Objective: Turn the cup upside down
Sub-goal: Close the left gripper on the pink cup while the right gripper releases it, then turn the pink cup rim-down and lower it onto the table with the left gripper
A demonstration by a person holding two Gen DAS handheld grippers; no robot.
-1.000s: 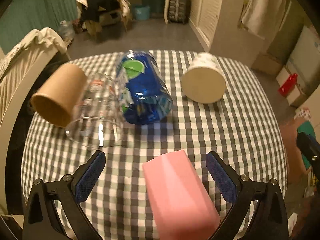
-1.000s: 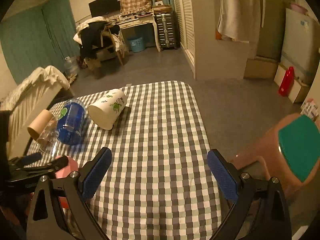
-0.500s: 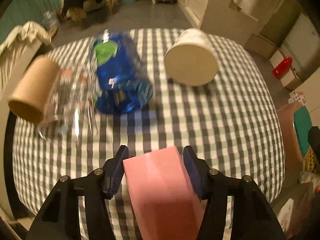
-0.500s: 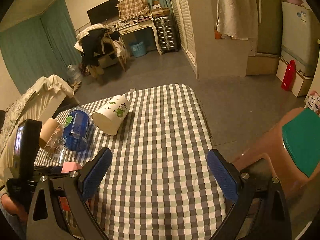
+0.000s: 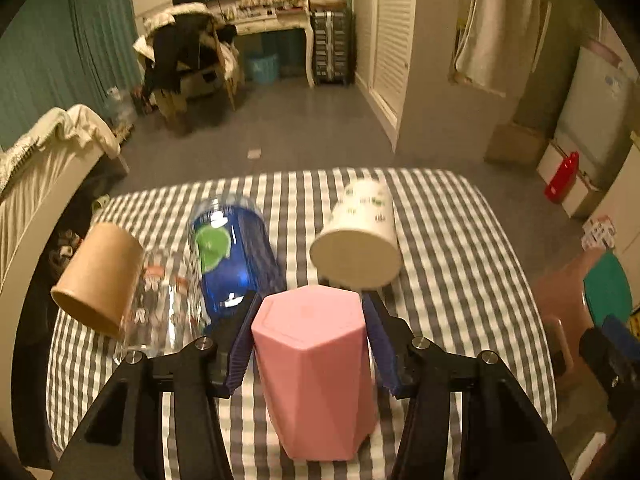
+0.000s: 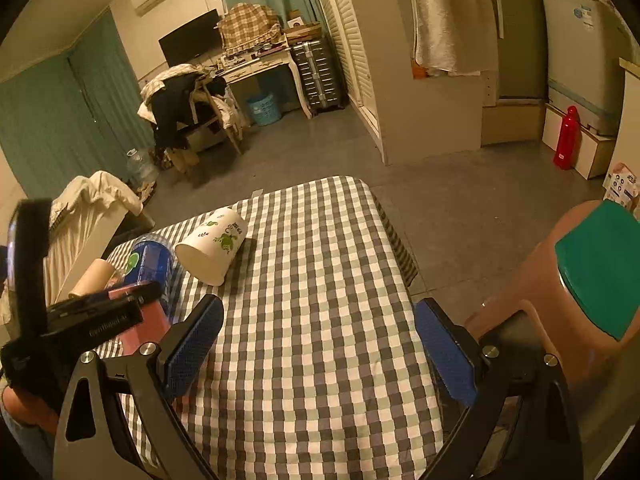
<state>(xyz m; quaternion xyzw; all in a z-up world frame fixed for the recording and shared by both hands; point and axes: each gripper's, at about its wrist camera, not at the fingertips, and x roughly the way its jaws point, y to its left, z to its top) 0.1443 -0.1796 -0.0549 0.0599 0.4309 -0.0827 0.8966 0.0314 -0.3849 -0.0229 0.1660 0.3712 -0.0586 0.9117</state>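
Observation:
My left gripper (image 5: 308, 340) is shut on a pink faceted cup (image 5: 314, 368), closed base toward the camera, tilted up over the checked table (image 5: 448, 264). In the right wrist view the left gripper (image 6: 100, 312) shows at the left edge with the pink cup (image 6: 146, 318) in it. My right gripper (image 6: 318, 344) is open and empty above the table's near right part.
On their sides on the table lie a brown paper cup (image 5: 98, 276), a clear glass (image 5: 160, 312), a blue cup (image 5: 234, 256) and a white printed cup (image 5: 360, 248). A brown stool with a green top (image 6: 592, 276) stands to the right of the table.
My left gripper closed on the pink cup and raised and tilted it, so the view now looks further across the room. My right gripper stayed open and barely moved.

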